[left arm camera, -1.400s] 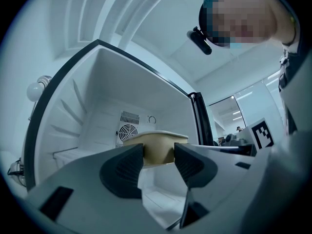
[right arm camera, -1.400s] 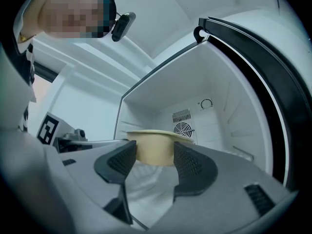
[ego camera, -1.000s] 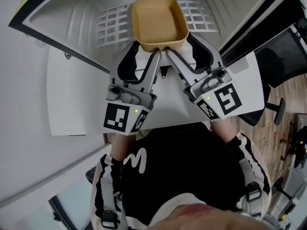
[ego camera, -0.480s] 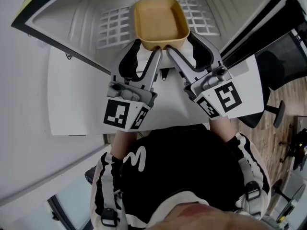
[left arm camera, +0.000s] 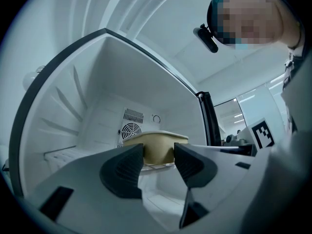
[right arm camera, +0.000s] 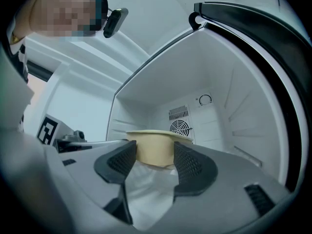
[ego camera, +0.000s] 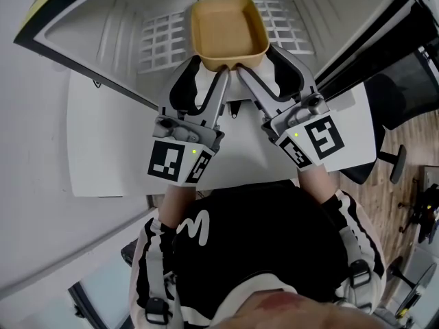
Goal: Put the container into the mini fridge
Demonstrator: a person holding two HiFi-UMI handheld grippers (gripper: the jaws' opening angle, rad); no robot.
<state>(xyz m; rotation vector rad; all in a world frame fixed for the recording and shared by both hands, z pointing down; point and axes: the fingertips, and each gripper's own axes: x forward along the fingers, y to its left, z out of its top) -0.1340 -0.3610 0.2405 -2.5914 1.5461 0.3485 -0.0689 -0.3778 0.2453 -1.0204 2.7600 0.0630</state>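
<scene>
A tan square container (ego camera: 228, 26) rests on the wire shelf (ego camera: 161, 36) inside the open mini fridge. It shows in the left gripper view (left arm camera: 158, 147) and the right gripper view (right arm camera: 155, 150), just beyond the jaws. In the head view my left gripper (ego camera: 211, 68) is at its near left corner and my right gripper (ego camera: 255, 64) at its near right corner. Both are open, their tips at the container's near wall. Whether they touch it is unclear.
The fridge's back wall has a round fan grille (left arm camera: 130, 130) and a dial (right arm camera: 205, 100). Its dark door frame (ego camera: 68, 53) runs along the left, another dark edge (ego camera: 357, 46) along the right. A white surface (ego camera: 103, 149) lies below my grippers. An office chair (ego camera: 411, 81) stands at right.
Almost nothing differs. Both grippers have edged slightly forward toward the fridge, and the container has stayed on the shelf.
</scene>
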